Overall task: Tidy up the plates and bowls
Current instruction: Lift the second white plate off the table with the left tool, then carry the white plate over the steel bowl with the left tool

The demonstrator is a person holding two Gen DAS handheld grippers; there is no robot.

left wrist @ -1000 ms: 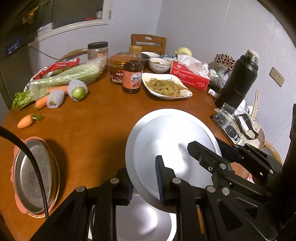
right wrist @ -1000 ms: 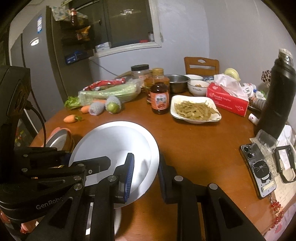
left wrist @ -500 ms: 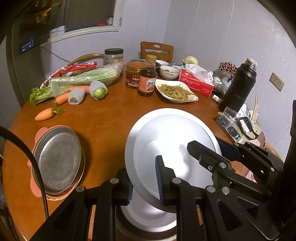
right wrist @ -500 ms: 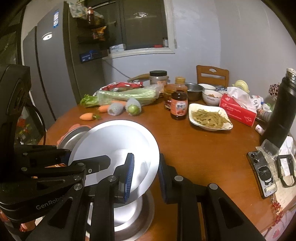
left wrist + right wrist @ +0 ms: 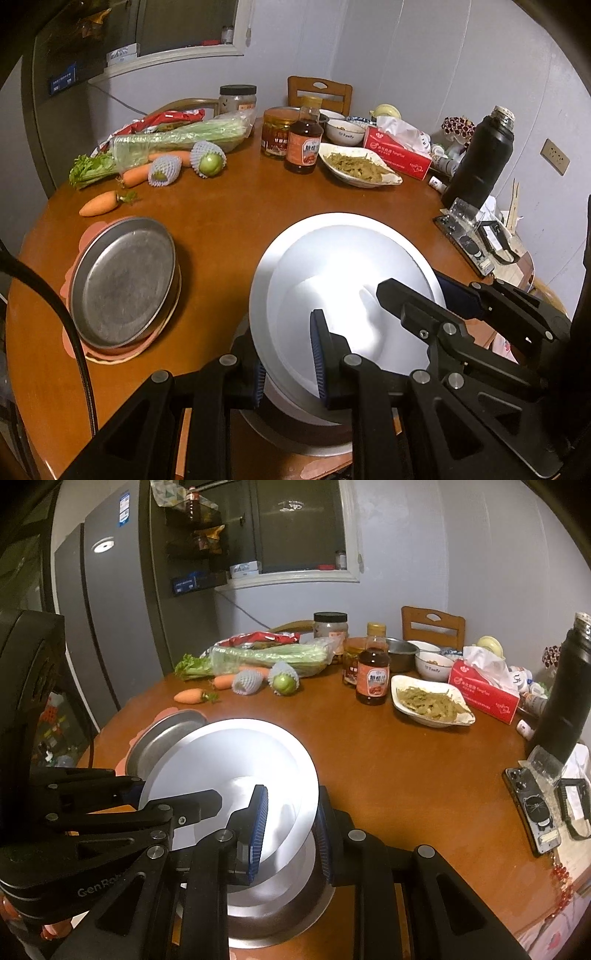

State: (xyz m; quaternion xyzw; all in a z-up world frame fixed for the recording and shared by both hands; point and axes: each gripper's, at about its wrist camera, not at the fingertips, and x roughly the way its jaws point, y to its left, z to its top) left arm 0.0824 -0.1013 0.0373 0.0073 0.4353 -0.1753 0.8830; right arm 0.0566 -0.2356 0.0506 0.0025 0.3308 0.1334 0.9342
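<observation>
the white plate (image 5: 347,280) hangs tilted above a steel bowl (image 5: 280,915), pinched at opposite rims by the left tongs (image 5: 286,363) and right tongs (image 5: 290,830). a steel pan (image 5: 122,280) sits left on the counter (image 5: 229,214).

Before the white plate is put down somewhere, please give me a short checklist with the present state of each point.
1. Left gripper jaws clamp the white plate rim: ok.
2. Right gripper jaws clamp the opposite rim: ok.
3. Plate is lifted off the metal dish below: ok.
4. Metal pan on the pink mat is empty: ok.
5. Plate is level: not ok, it is tilted.
6. Pan is wide enough for the plate: cannot tell.
</observation>
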